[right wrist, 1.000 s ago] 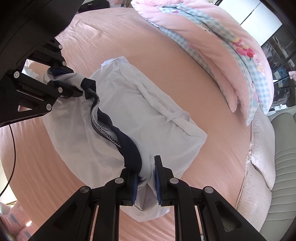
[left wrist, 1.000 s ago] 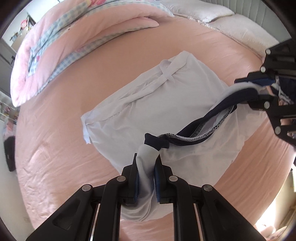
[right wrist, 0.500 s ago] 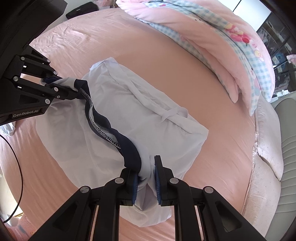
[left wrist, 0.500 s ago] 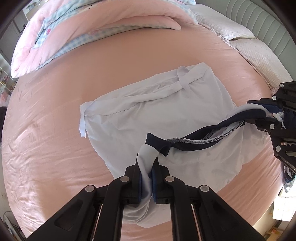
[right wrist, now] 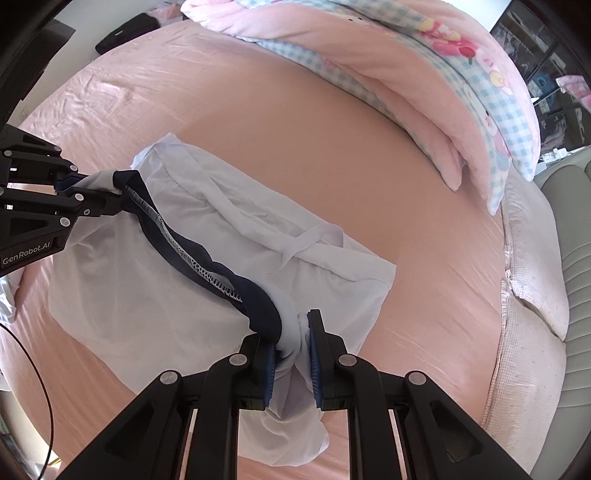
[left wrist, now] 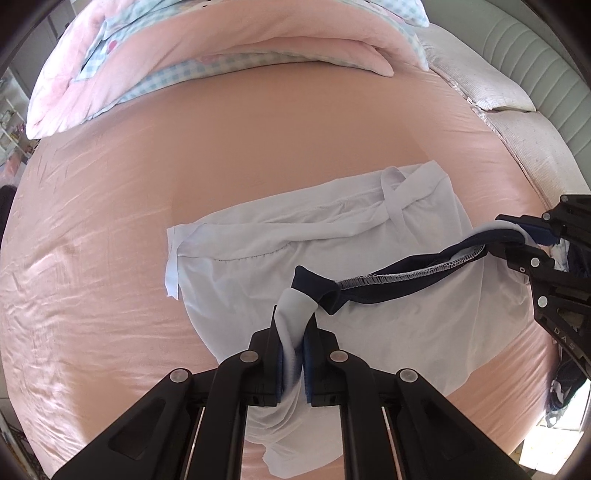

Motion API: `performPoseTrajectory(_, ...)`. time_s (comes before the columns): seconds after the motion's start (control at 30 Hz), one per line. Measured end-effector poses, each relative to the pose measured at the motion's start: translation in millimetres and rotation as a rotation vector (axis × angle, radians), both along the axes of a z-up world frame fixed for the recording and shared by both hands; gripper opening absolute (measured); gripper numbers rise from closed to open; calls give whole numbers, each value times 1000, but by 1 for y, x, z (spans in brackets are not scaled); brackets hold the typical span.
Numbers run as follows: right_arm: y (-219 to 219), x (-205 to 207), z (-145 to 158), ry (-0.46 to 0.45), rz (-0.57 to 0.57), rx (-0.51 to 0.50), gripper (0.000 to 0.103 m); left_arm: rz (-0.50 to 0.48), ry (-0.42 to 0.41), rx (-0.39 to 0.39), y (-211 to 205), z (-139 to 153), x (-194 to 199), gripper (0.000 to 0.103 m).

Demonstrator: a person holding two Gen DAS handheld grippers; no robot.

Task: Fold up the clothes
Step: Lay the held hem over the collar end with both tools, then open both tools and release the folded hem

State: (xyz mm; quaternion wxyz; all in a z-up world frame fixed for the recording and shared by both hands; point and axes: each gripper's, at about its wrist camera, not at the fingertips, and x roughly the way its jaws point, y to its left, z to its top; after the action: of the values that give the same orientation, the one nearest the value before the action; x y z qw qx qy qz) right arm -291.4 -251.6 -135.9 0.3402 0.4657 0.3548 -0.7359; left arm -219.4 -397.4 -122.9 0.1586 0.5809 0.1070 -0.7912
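Observation:
A pale white garment [left wrist: 277, 258] with a navy trimmed edge [left wrist: 399, 284] lies partly on the pink bed; it also shows in the right wrist view [right wrist: 229, 236]. My left gripper [left wrist: 293, 332] is shut on one end of the raised edge. My right gripper [right wrist: 291, 332] is shut on the other end. The navy edge [right wrist: 192, 258] hangs twisted between the two grippers, lifted above the rest of the cloth. The right gripper shows at the right of the left wrist view [left wrist: 517, 243], the left gripper at the left of the right wrist view [right wrist: 107, 195].
A pink sheet [left wrist: 110, 221] covers the bed. A folded pink and blue-check quilt [left wrist: 221, 48] lies at the far side. Pillows [left wrist: 491, 92] and a padded headboard [right wrist: 569, 221] lie along the right. A dark object [right wrist: 125, 31] lies at the far corner.
Both grippers have moved lower and towards the far part of the bed with the edge held between them. The garment looks larger and nearer in both views.

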Motion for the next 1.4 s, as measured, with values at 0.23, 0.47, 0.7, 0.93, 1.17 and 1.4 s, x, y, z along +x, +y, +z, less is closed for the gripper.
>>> performPoseTrajectory(0.23, -10, -27, -4, -11, -76, -10, 13, 66, 17, 0, -20, 3, -18, 6)
performPoseTrajectory(0.47, -14, -56, -9, -63, -197, -68, 13, 148, 13, -1, -34, -7, -36, 6)
performPoseTrajectory(0.7, -21, -71, -24, -82, -278, -75, 13, 223, 9, 1, -42, -20, -46, 7)
performPoseTrajectory(0.93, -22, -82, -29, -82, -328, -94, 14, 288, 44, -12, -52, -23, -46, 8)
performPoseTrajectory(1.17, -28, -89, -64, -104, -467, -95, 83, 436, -157, 166, -81, -94, -53, 32)
performPoseTrajectory(1.4, -21, -98, -127, -264, -536, 0, 98, 404, -156, 152, -86, -117, -54, 53)
